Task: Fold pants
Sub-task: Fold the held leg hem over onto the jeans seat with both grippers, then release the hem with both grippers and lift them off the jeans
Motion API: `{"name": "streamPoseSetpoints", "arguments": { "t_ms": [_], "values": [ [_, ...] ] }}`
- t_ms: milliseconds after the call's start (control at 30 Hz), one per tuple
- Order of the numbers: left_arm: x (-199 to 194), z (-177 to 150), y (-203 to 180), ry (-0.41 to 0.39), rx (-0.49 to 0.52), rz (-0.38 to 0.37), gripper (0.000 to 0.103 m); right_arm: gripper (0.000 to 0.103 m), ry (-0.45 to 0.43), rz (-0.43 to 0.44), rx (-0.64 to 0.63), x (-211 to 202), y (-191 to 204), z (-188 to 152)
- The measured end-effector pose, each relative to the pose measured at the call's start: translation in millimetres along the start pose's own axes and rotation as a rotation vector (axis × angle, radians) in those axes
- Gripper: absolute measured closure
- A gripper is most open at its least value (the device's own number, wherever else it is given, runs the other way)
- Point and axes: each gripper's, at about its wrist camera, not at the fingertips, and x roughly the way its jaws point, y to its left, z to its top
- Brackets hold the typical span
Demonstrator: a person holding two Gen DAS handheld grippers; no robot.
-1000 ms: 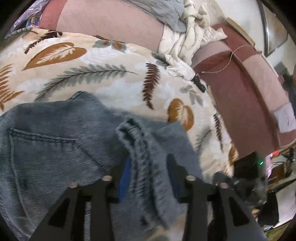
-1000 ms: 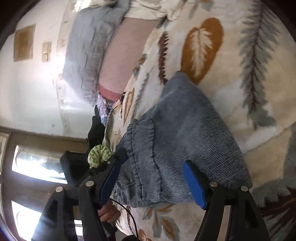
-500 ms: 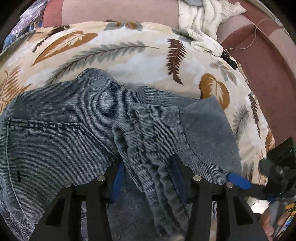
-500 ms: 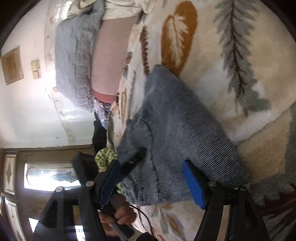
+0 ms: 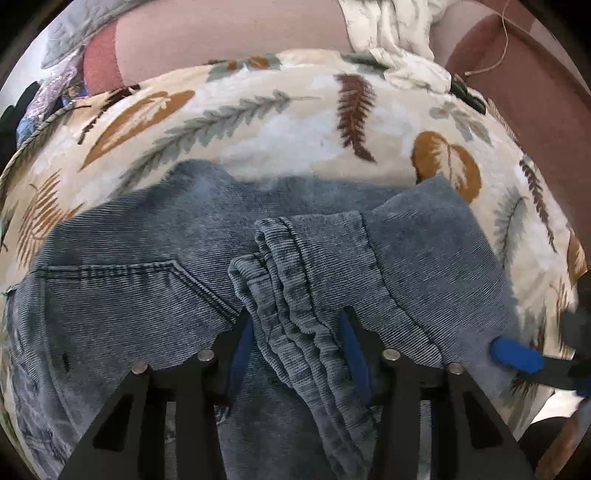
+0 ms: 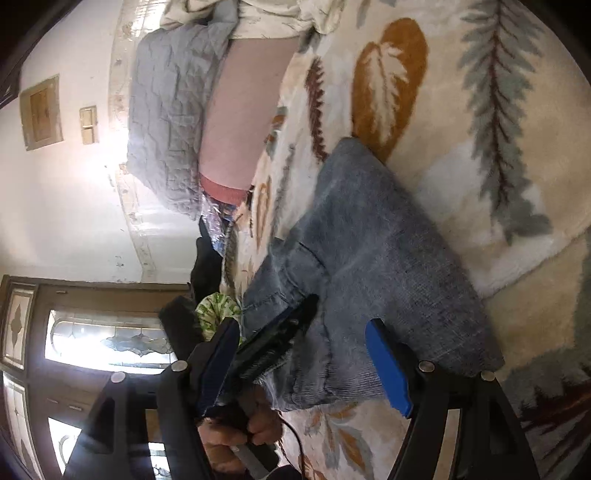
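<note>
Blue denim pants (image 5: 122, 295) lie on a leaf-patterned blanket (image 5: 280, 125). My left gripper (image 5: 299, 347) has its jaws on both sides of a bunched hem of a pant leg (image 5: 295, 306), folded over the seat with the back pocket (image 5: 129, 269). In the right wrist view, my right gripper (image 6: 306, 362) is open and straddles the folded edge of the pants (image 6: 369, 251); the cloth lies loose between the blue pads (image 6: 388, 373). One blue pad also shows in the left wrist view (image 5: 515, 356).
A grey quilt (image 6: 170, 110) and crumpled white cloth (image 5: 391, 37) lie at the back on a pink-red sofa (image 5: 229, 29). A black object (image 5: 469, 96) rests at the blanket's right edge. A door with glass panes (image 6: 103, 339) stands behind.
The left gripper has carried the bunched pant leg forward over the seat of the pants. The right gripper has come closer to the left one along the fold.
</note>
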Motion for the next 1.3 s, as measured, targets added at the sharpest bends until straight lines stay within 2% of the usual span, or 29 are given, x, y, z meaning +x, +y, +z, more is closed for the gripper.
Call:
{"name": "streamPoseSetpoints", "arguments": {
  "t_ms": [67, 133, 167, 333, 500, 567, 633, 767, 967, 1133, 1300],
  "values": [
    [-15.4, -1.1, -2.3, -0.053, 0.005, 0.017, 0.057, 0.029, 0.034, -0.042, 0.018, 5.0, -7.8, 0.2],
    [-30.4, -4.7, -5.4, -0.108, 0.015, 0.063, 0.057, 0.03, 0.049, -0.046, 0.053, 8.7, -17.8, 0.8],
    [-39.3, -8.3, -6.9, -0.139, 0.021, 0.061, 0.057, 0.029, 0.053, -0.044, 0.057, 9.3, -19.4, 1.5],
    [-62.4, -29.9, -20.1, -0.202, 0.046, -0.056, 0.057, 0.029, 0.056, -0.044, 0.072, 12.3, -24.0, 3.5],
    [-48.4, -44.5, -34.7, -0.152, 0.078, -0.058, 0.057, 0.029, 0.056, -0.026, 0.086, 9.5, -24.1, 4.4],
    [-33.0, -50.9, -37.6, -0.099, 0.096, -0.005, 0.057, 0.029, 0.048, -0.016, 0.071, 6.4, -20.0, 4.5],
    [-21.8, -57.1, -36.7, -0.067, 0.091, 0.005, 0.056, 0.029, 0.035, -0.011, 0.045, 2.4, -15.8, 4.6],
    [-17.4, -61.3, -31.3, -0.078, 0.067, -0.013, 0.055, 0.026, 0.013, 0.002, 0.015, -0.1, -7.3, 4.0],
    [-13.2, -66.6, -34.8, -0.098, 0.101, 0.013, 0.054, 0.026, -0.053, 0.006, -0.044, 5.6, 14.5, 11.2],
    [-12.9, -66.7, -30.0, -0.117, 0.098, -0.014, 0.053, 0.026, -0.082, 0.013, -0.053, 19.6, 22.0, 23.2],
    [-13.5, -70.1, -30.3, -0.139, 0.109, -0.023, 0.053, 0.026, -0.068, -0.07, -0.055, 40.4, 18.2, 30.1]
  ]
}}
